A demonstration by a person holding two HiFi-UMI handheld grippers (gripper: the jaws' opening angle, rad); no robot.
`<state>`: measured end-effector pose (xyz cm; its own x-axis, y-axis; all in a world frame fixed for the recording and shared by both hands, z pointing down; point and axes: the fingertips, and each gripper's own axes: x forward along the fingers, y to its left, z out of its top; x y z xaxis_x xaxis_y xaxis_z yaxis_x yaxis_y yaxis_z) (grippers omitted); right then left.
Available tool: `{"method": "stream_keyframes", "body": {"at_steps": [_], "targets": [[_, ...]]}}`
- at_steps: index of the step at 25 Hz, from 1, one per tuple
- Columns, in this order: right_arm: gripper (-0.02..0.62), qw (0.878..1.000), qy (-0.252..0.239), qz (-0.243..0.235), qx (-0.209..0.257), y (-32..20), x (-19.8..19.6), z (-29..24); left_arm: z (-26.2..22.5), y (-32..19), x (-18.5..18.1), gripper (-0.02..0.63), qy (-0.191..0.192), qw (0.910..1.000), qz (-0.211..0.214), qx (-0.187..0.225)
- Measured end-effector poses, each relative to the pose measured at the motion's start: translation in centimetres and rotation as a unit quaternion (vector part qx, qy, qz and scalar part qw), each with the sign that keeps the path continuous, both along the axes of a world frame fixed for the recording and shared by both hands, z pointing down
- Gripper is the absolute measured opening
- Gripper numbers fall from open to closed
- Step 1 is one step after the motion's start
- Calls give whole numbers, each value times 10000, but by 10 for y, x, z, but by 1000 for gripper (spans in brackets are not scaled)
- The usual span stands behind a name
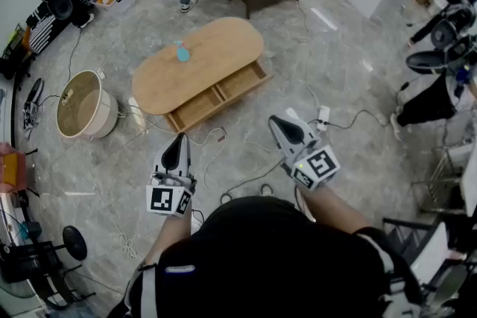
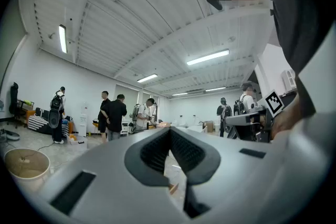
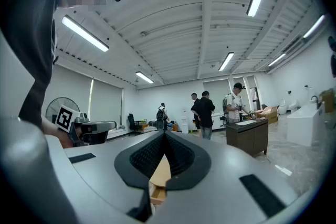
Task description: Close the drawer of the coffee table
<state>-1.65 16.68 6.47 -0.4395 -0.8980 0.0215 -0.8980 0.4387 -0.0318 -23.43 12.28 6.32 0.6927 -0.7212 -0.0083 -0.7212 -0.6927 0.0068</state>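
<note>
Head view: we are observing the oval light-wood coffee table [image 1: 197, 63] standing on the grey stone floor [image 1: 335, 71], with its two-compartment wooden drawer [image 1: 220, 94] standing open on the side facing us. The left gripper [image 1: 181, 138] and right gripper [image 1: 274, 120] are hovering well apart from it.

Left gripper view: we are finding the jaws pressed together, holding nothing.

Right gripper view: we are finding the jaws likewise together and empty, with table and drawer showing beyond them.
</note>
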Motion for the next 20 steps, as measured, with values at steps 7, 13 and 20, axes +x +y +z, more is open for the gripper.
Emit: {"method": "stream_keyframes", "body": {"at_steps": [7, 13, 20], "targets": [[9, 9996, -13, -188, 206, -3, -8, -9, 0, -6, -2, 6, -42, 10000, -65, 14], [9, 9998, -66, -135, 134, 0, -3, 1, 0, -6, 6, 6, -2, 10000, -52, 23], [11, 10000, -5, 70, 43, -4, -1, 7, 2, -12, -4, 8, 124, 9997, -224, 12]]}}
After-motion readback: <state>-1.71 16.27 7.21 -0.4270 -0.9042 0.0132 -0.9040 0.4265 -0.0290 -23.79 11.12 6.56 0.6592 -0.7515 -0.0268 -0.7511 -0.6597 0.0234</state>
